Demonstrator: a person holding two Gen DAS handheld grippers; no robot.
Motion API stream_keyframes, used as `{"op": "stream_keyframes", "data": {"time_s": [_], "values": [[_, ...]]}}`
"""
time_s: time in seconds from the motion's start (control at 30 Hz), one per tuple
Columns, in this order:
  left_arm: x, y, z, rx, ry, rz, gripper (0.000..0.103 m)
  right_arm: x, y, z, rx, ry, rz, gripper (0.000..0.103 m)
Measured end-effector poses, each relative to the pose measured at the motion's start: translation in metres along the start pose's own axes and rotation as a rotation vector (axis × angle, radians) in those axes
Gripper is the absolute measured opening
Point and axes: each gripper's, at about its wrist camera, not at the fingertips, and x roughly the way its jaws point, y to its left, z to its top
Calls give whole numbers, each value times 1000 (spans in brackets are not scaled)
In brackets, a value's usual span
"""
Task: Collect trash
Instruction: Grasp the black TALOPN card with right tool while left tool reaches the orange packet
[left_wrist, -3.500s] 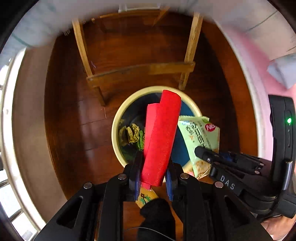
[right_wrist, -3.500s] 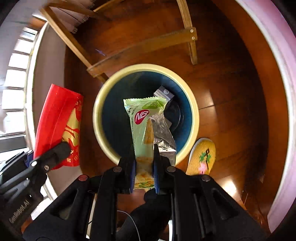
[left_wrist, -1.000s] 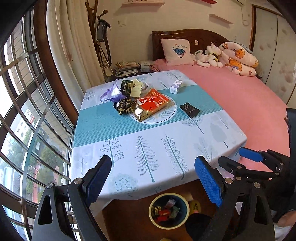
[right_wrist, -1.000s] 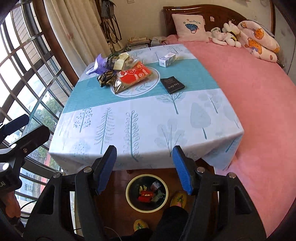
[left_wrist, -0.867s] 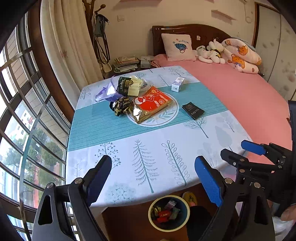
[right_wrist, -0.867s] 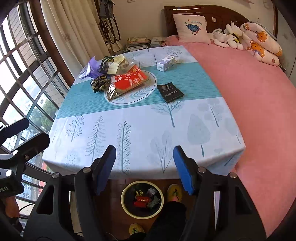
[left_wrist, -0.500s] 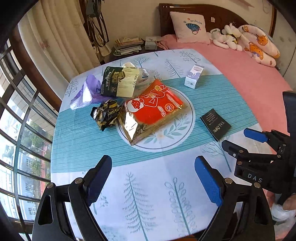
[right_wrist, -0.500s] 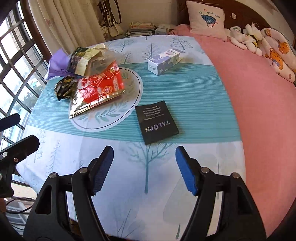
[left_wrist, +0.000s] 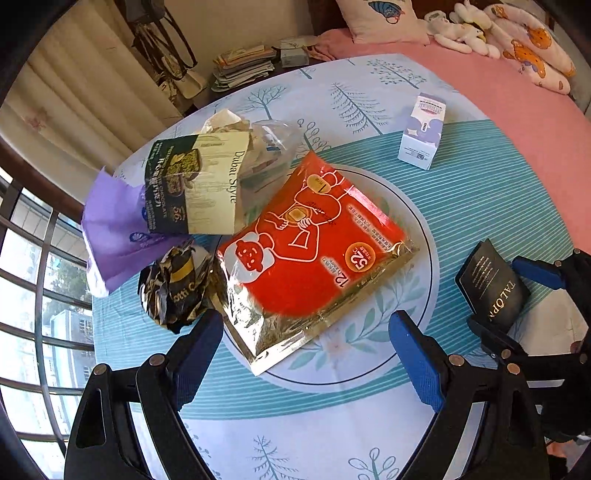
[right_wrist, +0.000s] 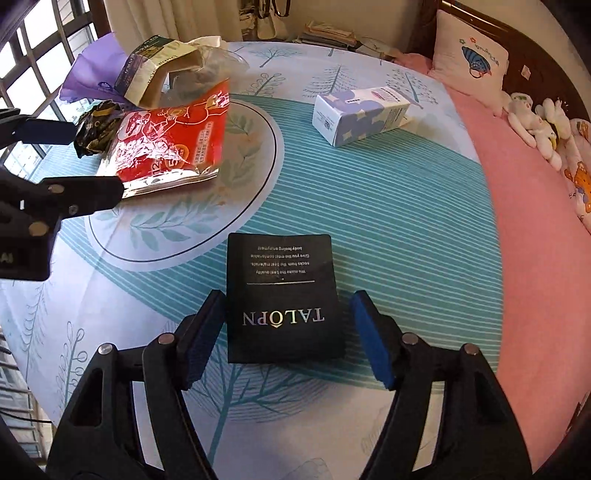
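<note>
My left gripper (left_wrist: 306, 354) is open just above the near edge of a red and gold foil packet (left_wrist: 310, 254) on the table. Beside the packet lie a crumpled black and gold wrapper (left_wrist: 173, 288), a dark green and cream chocolate bag (left_wrist: 192, 188) and a purple bag (left_wrist: 114, 229). My right gripper (right_wrist: 286, 339) is open with its pads on either side of a flat black TALOPN packet (right_wrist: 282, 295), not closed on it. The red packet (right_wrist: 170, 140) and a white and purple carton (right_wrist: 358, 114) also show in the right wrist view.
The table wears a tree-print cloth with a teal striped band (right_wrist: 388, 206). A pink bed (right_wrist: 535, 229) with pillow and soft toys lies to the right. Window bars (left_wrist: 33, 280) and a curtain stand to the left. Stacked papers (left_wrist: 243, 66) sit behind the table.
Both grippers dropped trash in the floor bin, then rose and moved in over the table. The left now hovers at the red packet, the right straddles the black packet. Both are open.
</note>
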Motion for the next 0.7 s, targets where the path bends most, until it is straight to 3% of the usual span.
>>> {"op": "stream_keyframes", "data": {"time_s": [0.03,0.37,0.7], "values": [[4,-2,4,17,4,6,92,0,-2,0,-6,-9,3,56],[42,-12,43,145,33,54,92,9,-22,18,41,0,30,56],[76,-6,75,184,119,-42,95,21,-43,40,109,-1,59,56]]}}
